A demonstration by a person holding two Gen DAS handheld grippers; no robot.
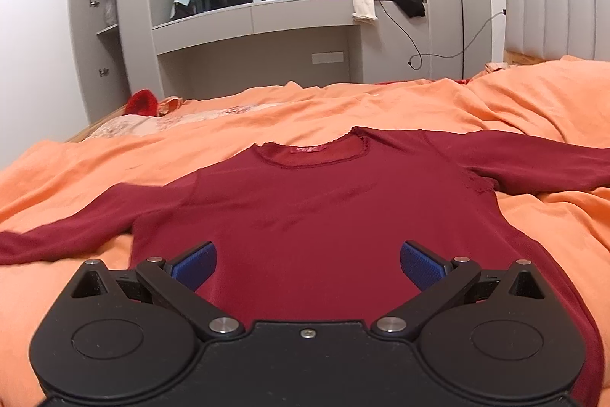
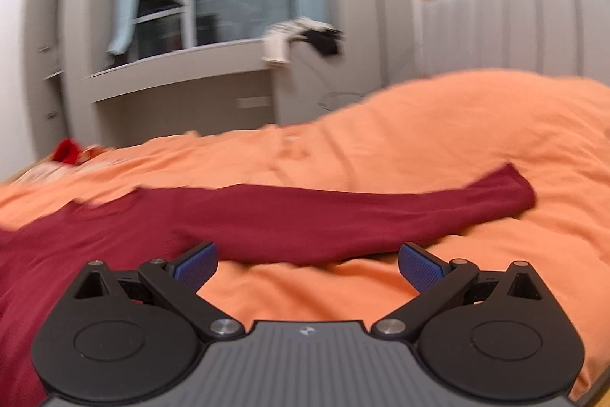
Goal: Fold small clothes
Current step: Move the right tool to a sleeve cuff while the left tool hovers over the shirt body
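Red shirt (image 1: 316, 216) spread flat on orange duvet (image 1: 381, 109), sleeves out. Left gripper (image 1: 308, 264) over hem, right gripper (image 2: 307, 264) near right sleeve (image 2: 343, 212), both jaws apart, empty. Risk: pinching duvet with sleeve, dragging shirt askew.

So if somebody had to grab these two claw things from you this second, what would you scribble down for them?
Left claw: open, empty, over the lower body of the red long-sleeved top.
Right claw: open, empty, over the orange duvet just short of the top's right sleeve; this view is blurred.
The top lies flat on the duvet, neckline away from you, both sleeves spread out to the sides.
Done: spread out only; no fold made.
Left: fold both sleeves in, then the body. The right sleeve looks the nearest start.
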